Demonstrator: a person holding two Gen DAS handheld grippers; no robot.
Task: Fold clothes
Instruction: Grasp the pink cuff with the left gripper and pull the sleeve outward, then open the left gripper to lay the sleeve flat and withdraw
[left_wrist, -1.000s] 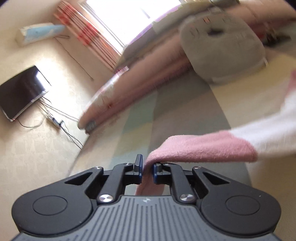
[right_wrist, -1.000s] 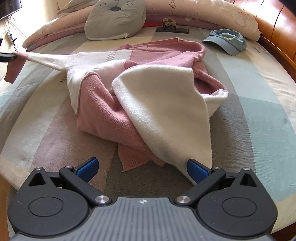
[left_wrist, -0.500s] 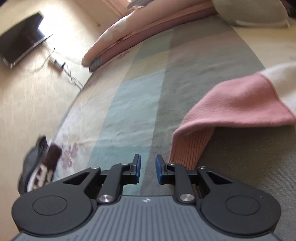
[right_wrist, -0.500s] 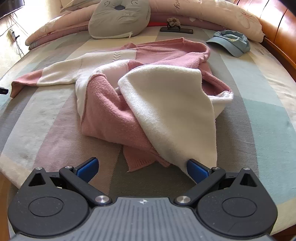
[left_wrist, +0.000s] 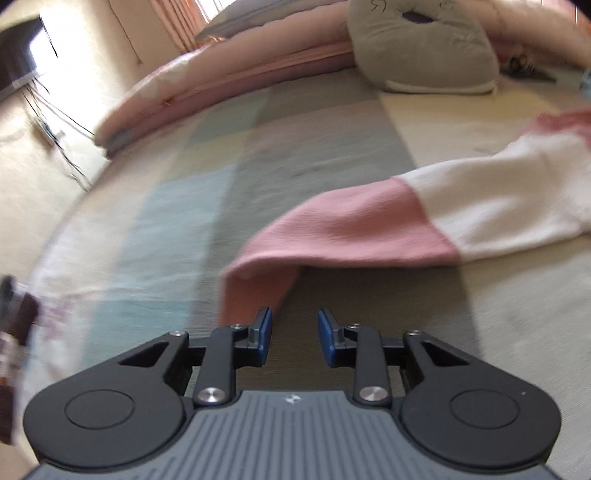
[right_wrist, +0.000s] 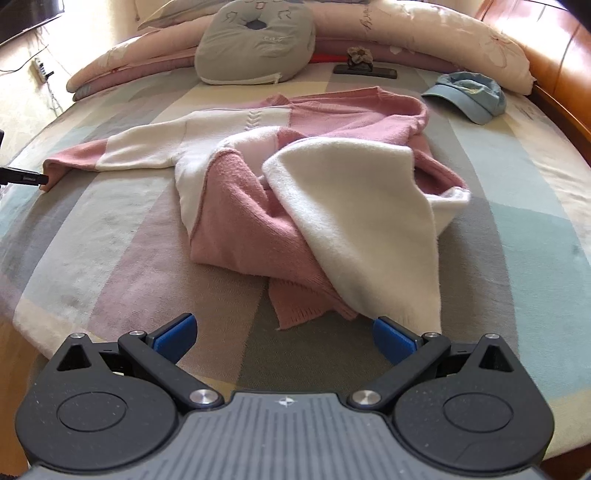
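We see the sweater (right_wrist: 306, 192) heaped mid-bed, its sleeve (left_wrist: 354, 229) running lengthwise toward the bed's left edge; our left gripper (left_wrist: 294, 339), part-open and empty, sits nearest the cuff, while our right gripper (right_wrist: 284, 338) gapes wide before the hem.

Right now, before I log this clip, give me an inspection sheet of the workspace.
Surface: bed cover in pastel blocks, some wrinkles.
Job's things: pink and white sweater, bunched in the middle, one sleeve stretched flat to the side, cuff lying on the cover.
Clutter: grey cushion, blue cap, dark phone with a small object on it.
Grippers: left gripper open, empty, close to the cuff; right gripper wide open, near the sweater's hem.
Cables: power strip and wires along the wall.
Surroundings: television, curtains, wooden bed frame.
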